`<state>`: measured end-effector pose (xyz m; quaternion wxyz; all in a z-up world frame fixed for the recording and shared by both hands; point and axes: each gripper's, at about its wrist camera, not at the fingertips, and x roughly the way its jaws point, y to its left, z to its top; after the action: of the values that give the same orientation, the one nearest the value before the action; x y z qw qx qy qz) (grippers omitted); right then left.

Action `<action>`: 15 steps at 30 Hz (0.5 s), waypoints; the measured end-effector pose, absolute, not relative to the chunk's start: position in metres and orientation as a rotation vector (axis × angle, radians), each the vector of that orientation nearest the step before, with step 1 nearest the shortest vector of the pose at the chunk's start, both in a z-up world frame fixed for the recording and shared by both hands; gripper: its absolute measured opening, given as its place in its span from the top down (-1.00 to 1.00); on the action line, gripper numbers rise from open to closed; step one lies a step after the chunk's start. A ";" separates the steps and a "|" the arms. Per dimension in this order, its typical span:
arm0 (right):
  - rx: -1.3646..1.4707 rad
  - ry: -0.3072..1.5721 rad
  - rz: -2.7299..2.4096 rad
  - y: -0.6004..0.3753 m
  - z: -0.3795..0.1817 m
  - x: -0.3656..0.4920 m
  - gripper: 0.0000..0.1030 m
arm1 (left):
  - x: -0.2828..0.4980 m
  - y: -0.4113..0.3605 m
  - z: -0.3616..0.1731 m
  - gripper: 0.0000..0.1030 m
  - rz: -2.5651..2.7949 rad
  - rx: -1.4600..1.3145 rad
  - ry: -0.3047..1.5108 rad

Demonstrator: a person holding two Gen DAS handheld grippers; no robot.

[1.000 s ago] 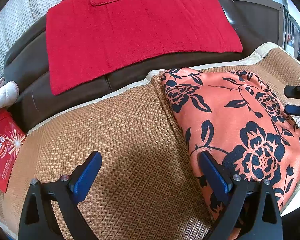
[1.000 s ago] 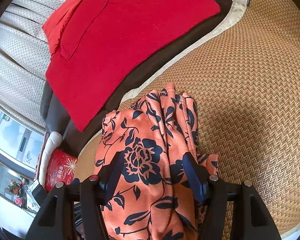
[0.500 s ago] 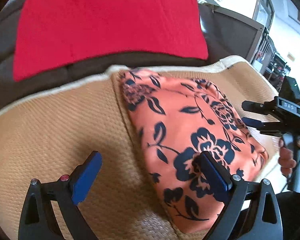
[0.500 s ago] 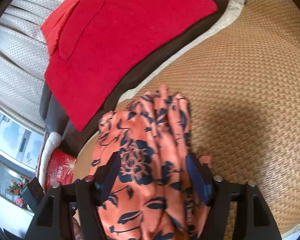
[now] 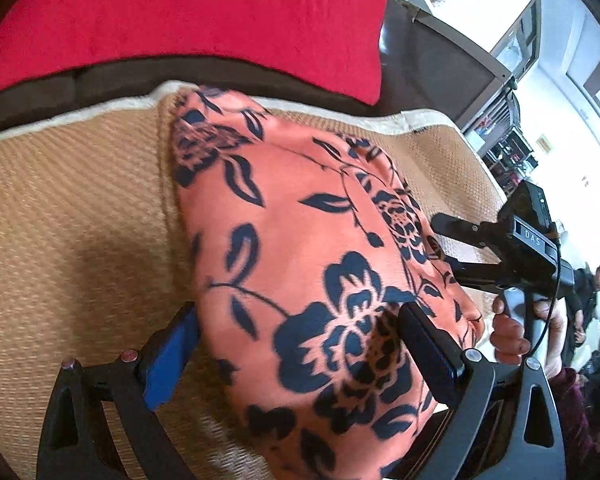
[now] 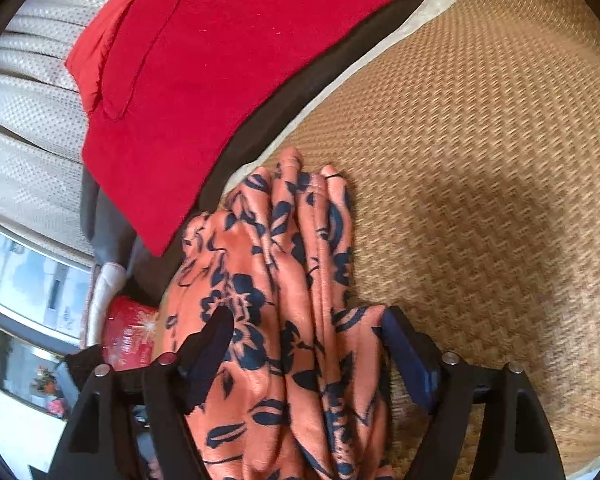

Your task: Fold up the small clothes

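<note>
We see the folded floral garment (image 5: 300, 264) lying on the woven mat (image 5: 80, 208), our left gripper (image 5: 296, 356) spread wide around it, our right gripper (image 6: 308, 356) opening astride its folds, red cloth (image 6: 220, 60) behind.

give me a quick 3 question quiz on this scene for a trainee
1. True or false: the floral garment lies on the woven mat.
2. Which lies behind the mat on the dark sofa: A) a red cloth B) a blue towel C) a white shirt?
3. What is between the right gripper's opening jaws?

Key:
1. True.
2. A, the red cloth.
3. Bunched folds of the floral garment; the pads do not press on it.
</note>
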<state>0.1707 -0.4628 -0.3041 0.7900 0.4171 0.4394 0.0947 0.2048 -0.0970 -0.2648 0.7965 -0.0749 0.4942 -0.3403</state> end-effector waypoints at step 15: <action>0.691 0.984 0.266 -0.390 -0.294 0.195 -0.37 | 0.209 -0.097 -0.264 -0.48 -0.730 -0.237 1.043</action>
<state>0.1954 -0.3897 -0.2940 0.8164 0.3242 0.4613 0.1248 0.2085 -0.0972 -0.2637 0.7976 -0.1102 0.4860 -0.3398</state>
